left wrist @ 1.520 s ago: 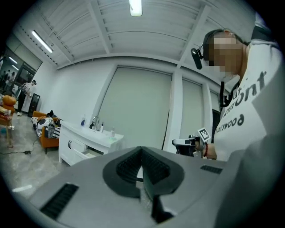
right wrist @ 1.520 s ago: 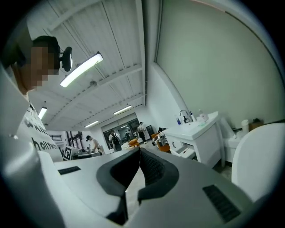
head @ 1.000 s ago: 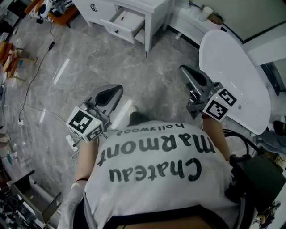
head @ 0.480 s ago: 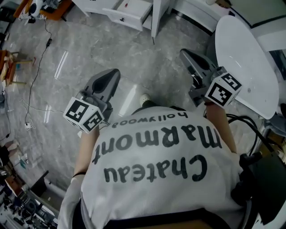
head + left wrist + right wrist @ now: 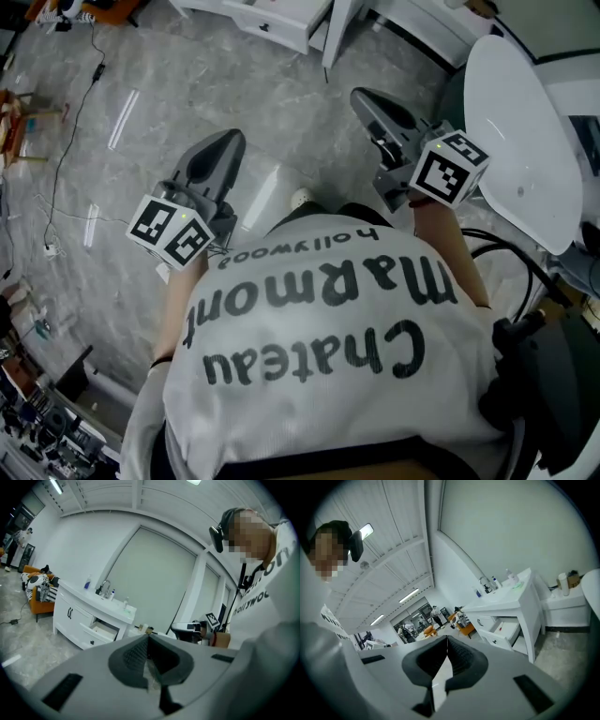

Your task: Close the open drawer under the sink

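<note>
The white sink cabinet stands across the grey floor, its drawer pulled open under the basin. It also shows in the right gripper view, where the open drawer holds a small red item. In the head view only the drawer's front shows at the top edge. My left gripper and right gripper are held out in front of the person's white printed shirt, both well short of the cabinet. Each is shut with nothing in it: left gripper, right gripper.
A white oval table stands close on the right. Cables trail over the marble floor at left. Several bottles and a tap sit on the cabinet top. An orange sofa and several people are farther off.
Both grippers have moved forward toward the cabinet and rolled a little. In the head view the cabinet has slid up to the top edge, and the oval table has shifted right.
</note>
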A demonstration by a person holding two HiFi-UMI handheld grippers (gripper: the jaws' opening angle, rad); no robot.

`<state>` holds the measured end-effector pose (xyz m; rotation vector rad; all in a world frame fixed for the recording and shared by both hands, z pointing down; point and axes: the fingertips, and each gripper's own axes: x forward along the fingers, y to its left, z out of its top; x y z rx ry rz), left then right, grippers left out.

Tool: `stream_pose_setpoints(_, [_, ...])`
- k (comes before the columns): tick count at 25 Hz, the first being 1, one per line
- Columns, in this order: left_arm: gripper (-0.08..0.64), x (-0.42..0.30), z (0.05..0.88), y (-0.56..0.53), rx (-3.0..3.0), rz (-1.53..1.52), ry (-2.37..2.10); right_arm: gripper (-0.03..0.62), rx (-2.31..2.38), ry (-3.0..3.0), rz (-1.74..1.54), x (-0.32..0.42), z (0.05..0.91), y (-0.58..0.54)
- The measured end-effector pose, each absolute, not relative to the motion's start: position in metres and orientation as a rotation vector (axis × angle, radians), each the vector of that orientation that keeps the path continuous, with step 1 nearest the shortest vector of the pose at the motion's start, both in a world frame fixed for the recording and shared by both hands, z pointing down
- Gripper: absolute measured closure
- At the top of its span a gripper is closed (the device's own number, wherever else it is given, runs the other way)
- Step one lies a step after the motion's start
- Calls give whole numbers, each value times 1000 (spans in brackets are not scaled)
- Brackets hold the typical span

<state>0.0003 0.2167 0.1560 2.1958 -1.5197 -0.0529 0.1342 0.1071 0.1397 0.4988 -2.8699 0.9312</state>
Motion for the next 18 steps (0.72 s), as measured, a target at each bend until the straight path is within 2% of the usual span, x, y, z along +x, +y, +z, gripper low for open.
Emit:
stream_pose_setpoints(7, [552,-11,160,234,2131,-5,-1576,580,417,-2847,916,115,144,115])
stream_pose_setpoints(13, [552,-18,173,231,2104,-41,-1570,580,523,-2777,875,131,162,105])
stream_pose_setpoints(18, [552,-14,176,222,2133,-21,-1545,580,659,-2705,961,150,181,91])
